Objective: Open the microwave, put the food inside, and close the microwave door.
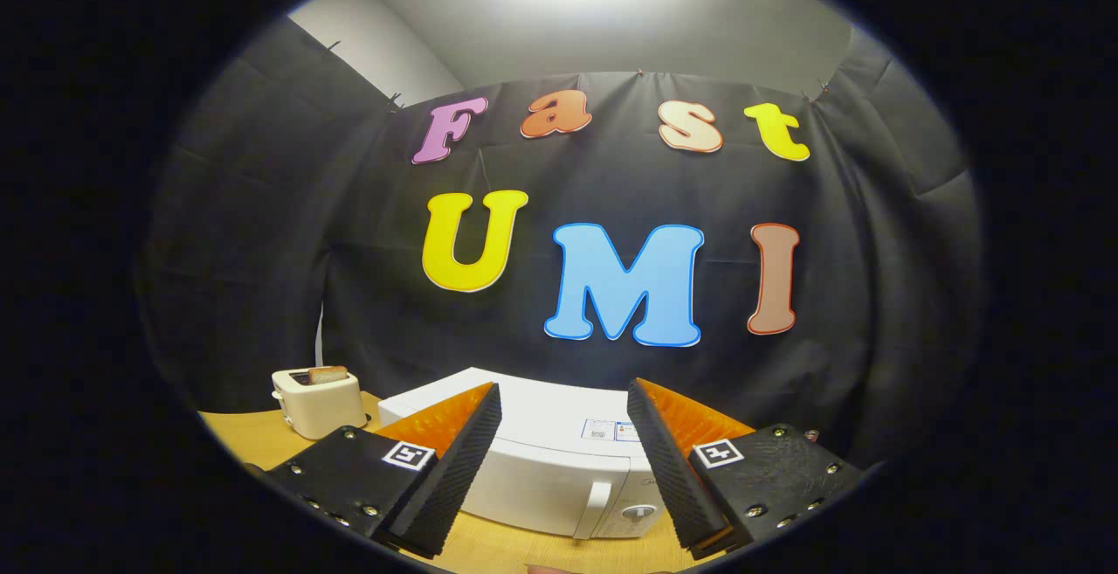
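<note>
Jaws spread, gripping nothing | gripper hovering above microwave | upright door handle lying ahead, between and below jaws

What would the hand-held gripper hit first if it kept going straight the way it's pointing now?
Probably the microwave: the hand-held gripper is open, with the closed door and handle ahead between its fingers. Depth is unclear; it might pass above the top toward the booth wall.

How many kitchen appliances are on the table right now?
2. The microwave sits just ahead of the open, empty jaws of the gripper; the toaster holding toast stands beyond it. Others may be hidden.
</note>
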`<state>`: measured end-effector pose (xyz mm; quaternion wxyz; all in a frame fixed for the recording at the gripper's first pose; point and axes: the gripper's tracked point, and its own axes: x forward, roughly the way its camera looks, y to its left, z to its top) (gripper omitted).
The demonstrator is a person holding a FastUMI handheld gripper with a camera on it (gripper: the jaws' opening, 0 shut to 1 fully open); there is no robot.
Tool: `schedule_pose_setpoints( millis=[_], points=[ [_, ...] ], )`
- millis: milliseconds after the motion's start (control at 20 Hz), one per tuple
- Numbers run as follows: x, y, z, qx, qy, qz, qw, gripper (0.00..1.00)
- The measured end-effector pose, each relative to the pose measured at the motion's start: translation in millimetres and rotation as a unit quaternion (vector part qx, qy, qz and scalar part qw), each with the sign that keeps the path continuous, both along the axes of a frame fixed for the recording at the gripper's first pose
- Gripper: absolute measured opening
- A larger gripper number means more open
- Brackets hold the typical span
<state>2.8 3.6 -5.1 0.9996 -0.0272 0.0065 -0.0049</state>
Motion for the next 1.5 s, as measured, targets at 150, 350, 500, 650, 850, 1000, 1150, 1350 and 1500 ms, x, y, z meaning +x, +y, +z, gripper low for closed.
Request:
schedule_pose_setpoints(
  millis=[150,350,500,650,850,1000,1150,1350,1500],
  points=[
    [-1,0,0,0.002,0.001,0.003,1.000,0.92],
    [-1,-3,6,-0.001,-0.010,0.001,1.000,0.92],
    [4,-8,2,0.029,-0.008,-0.002,1.000,0.92],
    [11,-13,-11,0.065,0.018,-0.004,0.998,0.93],
    [17,-30,-14,0.038,0.013,-0.043,0.998,0.92],
    [26,-25,-31,0.043,0.037,-0.038,0.998,0.92],
    [36,-31,-46,0.037,0.051,-0.056,0.996,0.92],
    [51,-31,-72,0.045,0.073,-0.057,0.995,0.92],
    [58,-34,-90,0.047,0.089,-0.066,0.993,0.93]
  ],
)
